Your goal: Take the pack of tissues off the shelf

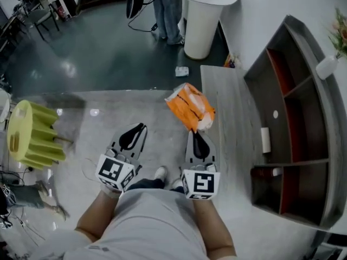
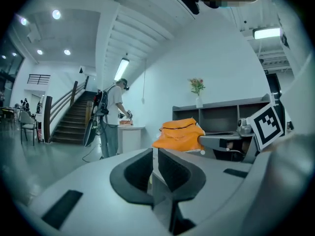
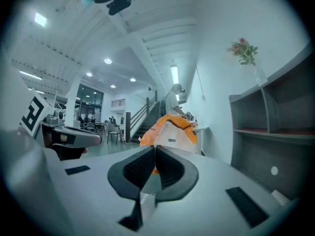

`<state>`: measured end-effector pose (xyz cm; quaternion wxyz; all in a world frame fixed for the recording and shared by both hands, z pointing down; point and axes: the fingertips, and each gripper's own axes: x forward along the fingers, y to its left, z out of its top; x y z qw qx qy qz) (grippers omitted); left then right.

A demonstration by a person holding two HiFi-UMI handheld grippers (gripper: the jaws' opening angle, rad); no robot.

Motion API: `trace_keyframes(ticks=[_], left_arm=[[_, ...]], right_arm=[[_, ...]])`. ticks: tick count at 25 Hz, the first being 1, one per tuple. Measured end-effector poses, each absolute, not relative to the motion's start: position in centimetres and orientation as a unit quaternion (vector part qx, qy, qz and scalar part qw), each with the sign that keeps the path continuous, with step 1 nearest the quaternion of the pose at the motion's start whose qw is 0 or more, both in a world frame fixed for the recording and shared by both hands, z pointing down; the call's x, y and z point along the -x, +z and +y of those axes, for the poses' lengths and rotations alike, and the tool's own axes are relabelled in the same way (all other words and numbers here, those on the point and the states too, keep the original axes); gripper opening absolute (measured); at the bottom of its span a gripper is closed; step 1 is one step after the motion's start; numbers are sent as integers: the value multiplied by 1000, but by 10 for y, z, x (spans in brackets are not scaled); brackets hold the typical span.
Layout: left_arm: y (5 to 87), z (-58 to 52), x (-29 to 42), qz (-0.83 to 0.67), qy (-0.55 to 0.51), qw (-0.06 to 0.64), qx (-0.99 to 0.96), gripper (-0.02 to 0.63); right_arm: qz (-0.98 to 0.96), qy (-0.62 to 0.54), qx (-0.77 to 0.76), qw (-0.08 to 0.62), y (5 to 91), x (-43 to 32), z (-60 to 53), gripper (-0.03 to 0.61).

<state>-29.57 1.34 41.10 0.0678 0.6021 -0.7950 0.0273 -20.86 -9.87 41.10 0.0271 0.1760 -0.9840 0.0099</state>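
Orange plastic wrapper identifies the pack of tissues (image 1: 190, 107). It is off the shelf unit (image 1: 303, 123) and carried in the air at the tip of the right gripper (image 1: 194, 131), whose jaws are pinched fully together on the near edge of the wrapper, as the right gripper view confirms. On the left gripper (image 1: 141, 128) the jaws are drawn together with nothing between them and nothing touched. Both tools are held out in front of the person's torso, side by side and pointing forward on bare forearms, with the left one angled slightly toward the right. The pack hangs at the left edge of a grey wood-grain counter (image 1: 227, 112) that runs along the front of the shelf unit, above a glossy grey floor (image 1: 108, 64). Shelf compartments are grey with red inner walls, and a vase of flowers (image 1: 329, 64) stands on top. Beyond are a white round pedestal table (image 1: 205, 15) and a standing person (image 1: 169, 10) beside it — on the left, a yellow-green ribbed object (image 1: 32, 134).
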Motion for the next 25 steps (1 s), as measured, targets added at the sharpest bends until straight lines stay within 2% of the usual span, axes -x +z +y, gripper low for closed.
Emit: trace_keyframes(ticks=[11,25], left_arm=[[408,27,299,-809,28,65,-584,21],[411,11,296,-801,36,68,-593,21]], right_arm=[[-995,-6,-96,14,406,232,-70,21],[-996,-15,-84,27,415,235,-76,21]])
